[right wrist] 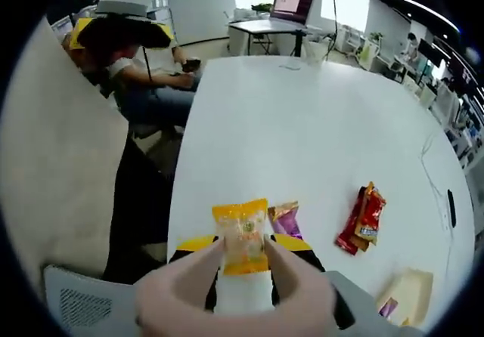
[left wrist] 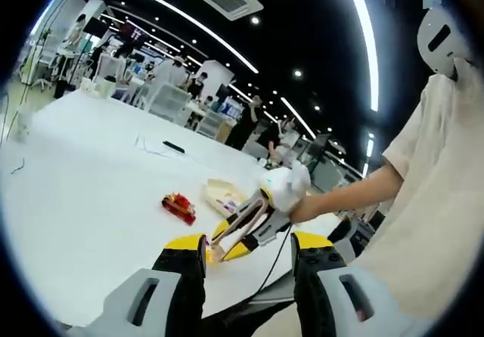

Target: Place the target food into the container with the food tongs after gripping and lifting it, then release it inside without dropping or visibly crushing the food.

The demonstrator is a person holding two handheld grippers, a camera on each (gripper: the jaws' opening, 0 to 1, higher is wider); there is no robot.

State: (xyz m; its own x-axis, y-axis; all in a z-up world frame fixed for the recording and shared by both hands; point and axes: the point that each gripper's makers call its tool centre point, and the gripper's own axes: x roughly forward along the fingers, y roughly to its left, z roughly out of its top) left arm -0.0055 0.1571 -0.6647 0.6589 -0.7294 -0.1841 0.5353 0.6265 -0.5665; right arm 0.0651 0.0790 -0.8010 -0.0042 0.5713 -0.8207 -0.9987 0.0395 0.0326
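Above the near edge of the white bench [right wrist: 318,148], we hold the right gripper [right wrist: 243,265] with its jaws closed on a pair of pale food tongs [right wrist: 227,292], and the tong arms in turn pinch an orange-topped snack packet [right wrist: 243,240]. The packet sits upright between the tong tips, clear of the bench, a grip that looks light enough to spare the food, though we cannot judge the pressure. Just beside the packet on the bench lies a purple wrapper [right wrist: 285,218]; farther along the bench from it rests a red-and-orange snack packet [right wrist: 363,217], and beyond that, toward the far corner of the right gripper view, the cream container [right wrist: 408,292] waits with something small and colourful already inside.

In the left gripper view our own left gripper [left wrist: 249,258] hangs over the bench edge with its jaws wide apart and nothing between them. Ahead of it we see the right gripper and its tongs, gripped in a white-gloved hand [left wrist: 286,187], with the red packet and the container just beyond.

We judge the lift done and the carry toward the container to be the step in hand.
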